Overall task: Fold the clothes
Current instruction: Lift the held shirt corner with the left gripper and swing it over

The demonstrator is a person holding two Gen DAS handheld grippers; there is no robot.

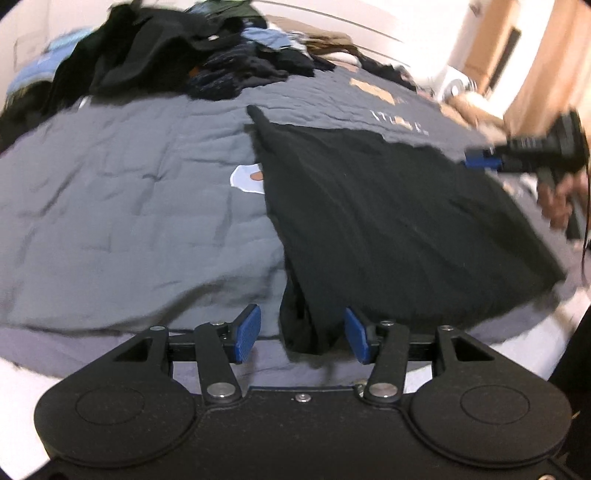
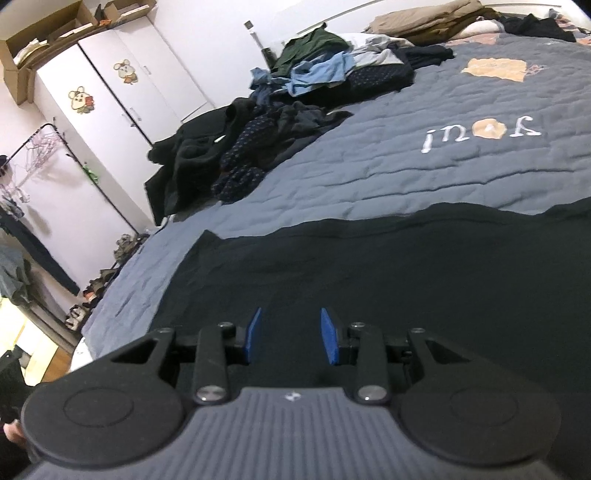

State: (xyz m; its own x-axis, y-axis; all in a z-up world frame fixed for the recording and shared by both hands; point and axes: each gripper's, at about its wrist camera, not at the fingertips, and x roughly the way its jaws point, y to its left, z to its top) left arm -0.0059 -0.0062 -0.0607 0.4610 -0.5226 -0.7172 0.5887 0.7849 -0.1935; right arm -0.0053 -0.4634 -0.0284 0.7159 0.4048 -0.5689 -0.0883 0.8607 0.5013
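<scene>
A black garment (image 1: 388, 206) lies spread flat on the grey quilted bed cover (image 1: 129, 192). Its near folded corner hangs between the blue pads of my left gripper (image 1: 301, 332), whose jaws stand apart and do not press the cloth. In the right wrist view the same black garment (image 2: 406, 277) fills the foreground under my right gripper (image 2: 291, 334), whose pads are apart with nothing pinched between them. From the left wrist view, the right gripper (image 1: 480, 160) shows at the garment's far right edge, held by a person's hand (image 1: 557, 203).
A heap of unfolded dark and blue clothes (image 2: 280, 110) lies across the far side of the bed. Tan folded items (image 2: 424, 22) sit at the head. White wardrobes (image 2: 122, 85) and a clothes rack (image 2: 40, 147) stand past the bed's left edge.
</scene>
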